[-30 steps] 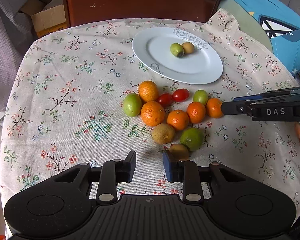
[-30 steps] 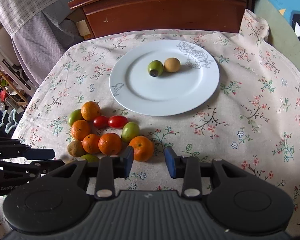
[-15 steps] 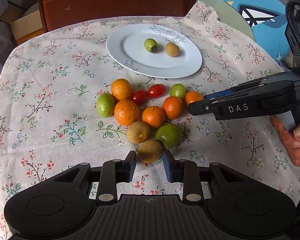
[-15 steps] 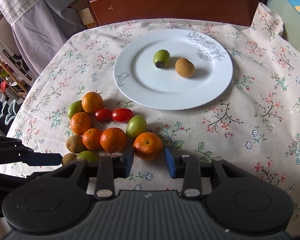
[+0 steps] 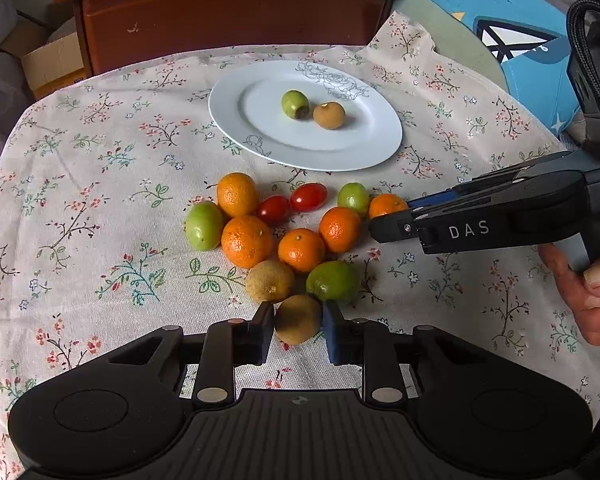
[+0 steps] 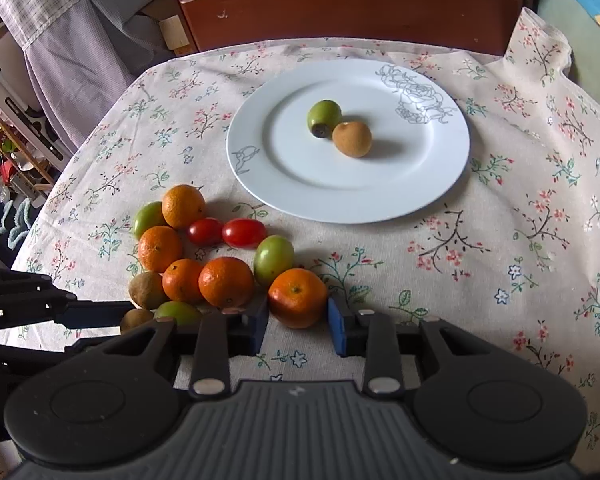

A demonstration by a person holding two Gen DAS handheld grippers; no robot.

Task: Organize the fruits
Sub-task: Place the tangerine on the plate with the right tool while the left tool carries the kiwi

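While its jaws have just been closing, the left gripper (image 5: 298, 330) pinches a brown fruit (image 5: 298, 319) at the pile's near edge, long axis roughly upright (lower end hidden). The right gripper (image 6: 298, 320) likewise clamps an orange (image 6: 297, 297), nearer than before; the plate (image 6: 440, 184) lies beyond.

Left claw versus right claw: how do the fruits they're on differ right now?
The left claw brackets a brown fruit; the right claw brackets an orange mandarin. The brown fruit is dull and rough-skinned, the mandarin glossy and bright. The brown fruit sits at the pile's near edge beside a lime-green fruit; the mandarin sits at the pile's right end. Both claws have just been closing, pads against their fruit, and both fruits rest on the tablecloth.
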